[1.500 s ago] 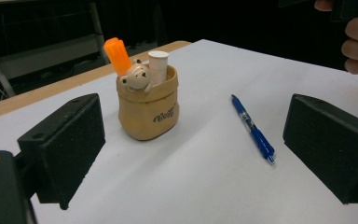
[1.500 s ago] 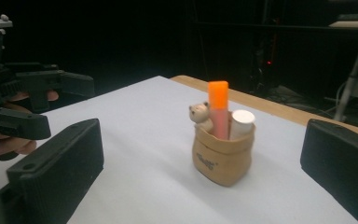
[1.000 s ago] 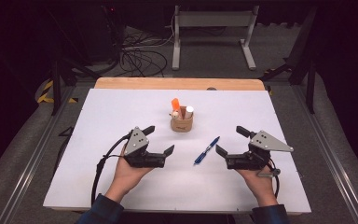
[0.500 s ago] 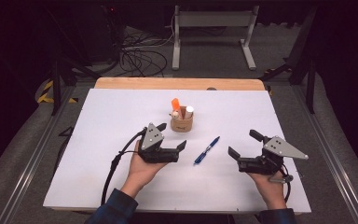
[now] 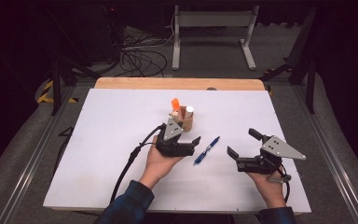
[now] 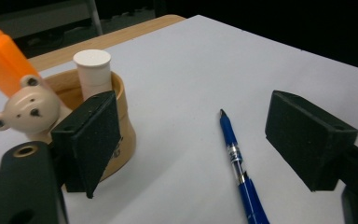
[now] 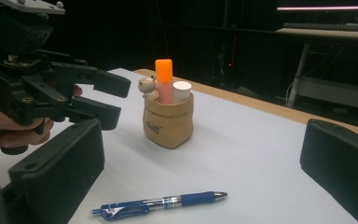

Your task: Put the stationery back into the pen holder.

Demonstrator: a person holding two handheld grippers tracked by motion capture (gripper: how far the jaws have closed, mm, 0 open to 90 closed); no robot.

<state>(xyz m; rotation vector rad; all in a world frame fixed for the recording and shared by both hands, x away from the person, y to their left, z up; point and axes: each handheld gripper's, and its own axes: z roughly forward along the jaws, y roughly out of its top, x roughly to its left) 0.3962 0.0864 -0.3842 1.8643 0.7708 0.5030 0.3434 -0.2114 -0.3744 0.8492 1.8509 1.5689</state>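
On the white table top (image 5: pixel 107 140), your left gripper (image 5: pixel 190 143) is spread wide and holds nothing, just beside the small tan pouch-shaped holder (image 5: pixel 185 123) with its orange marker (image 5: pixel 175 105), white-capped tube (image 5: pixel 189 110) and bear-headed stick (image 6: pixel 25 109). The blue click pen (image 5: pixel 207 150) lies flat between your two tools. Your right gripper (image 5: pixel 244 143) gapes too, empty, near the pen.

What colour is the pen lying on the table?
Blue, with a clear front section; the ballpoint pen shows best in the right gripper view.
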